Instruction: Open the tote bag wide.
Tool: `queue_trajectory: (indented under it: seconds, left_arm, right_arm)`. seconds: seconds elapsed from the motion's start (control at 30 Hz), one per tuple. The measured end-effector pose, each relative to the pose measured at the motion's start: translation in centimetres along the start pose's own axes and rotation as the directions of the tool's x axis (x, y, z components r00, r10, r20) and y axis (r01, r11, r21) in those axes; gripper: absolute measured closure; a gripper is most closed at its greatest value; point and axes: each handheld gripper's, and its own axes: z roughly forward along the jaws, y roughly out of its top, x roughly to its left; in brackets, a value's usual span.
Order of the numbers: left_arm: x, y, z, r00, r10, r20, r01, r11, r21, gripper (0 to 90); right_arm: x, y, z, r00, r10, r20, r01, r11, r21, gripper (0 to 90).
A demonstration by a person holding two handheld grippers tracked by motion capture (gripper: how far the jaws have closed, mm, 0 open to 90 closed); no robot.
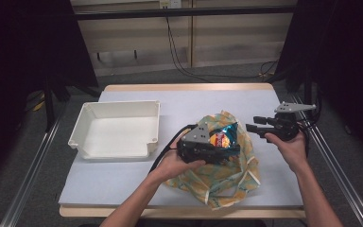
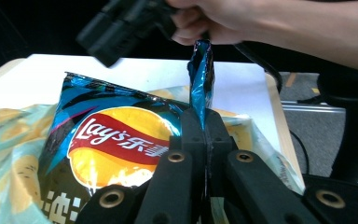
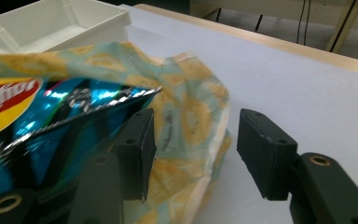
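My left gripper is clamped on the side edge of the chip bag, the foil pinched flat between its jaws (the seam sticks up above them in the left gripper view). From the high view, the bag sits on a patterned cloth bag spread across the table, right of centre. My right gripper hangs just right of the chips with its jaws apart and nothing between them; in its own view the jaws frame only cloth and table. A white tray sits well apart at the left.
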Motion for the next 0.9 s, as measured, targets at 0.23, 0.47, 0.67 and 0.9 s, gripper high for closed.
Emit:
queue_trajectory:
  seconds: [0.23,0.47,0.67,0.9]
  left_arm:
    - [0.7,0.7,-0.2,0.9997,-0.018,-0.016,0.017,0.9996,-0.020,90.0]
    - [1.5,1.1,-0.2,0.9984,-0.049,-0.030,0.047,0.9982,-0.037,90.0]
    - [1.9,1.9,-0.2,0.9974,-0.057,-0.043,0.055,0.9975,-0.045,90.0]
    - [2.6,3.0,0.0,0.9965,-0.060,-0.058,0.057,0.9967,-0.058,90.0]
  right_arm:
    - [2.2,-0.9,-1.5,0.9992,-0.039,-0.003,0.039,0.999,-0.011,48.3]
    - [3.1,-2.4,-3.1,0.9992,-0.029,-0.027,0.029,1.000,0.005,48.3]
    - [4.2,-3.7,-3.3,0.9980,-0.026,-0.058,0.026,1.000,0.001,48.2]
    - [5.1,-4.3,-3.3,0.9952,-0.024,-0.095,0.023,1.000,-0.012,48.2]
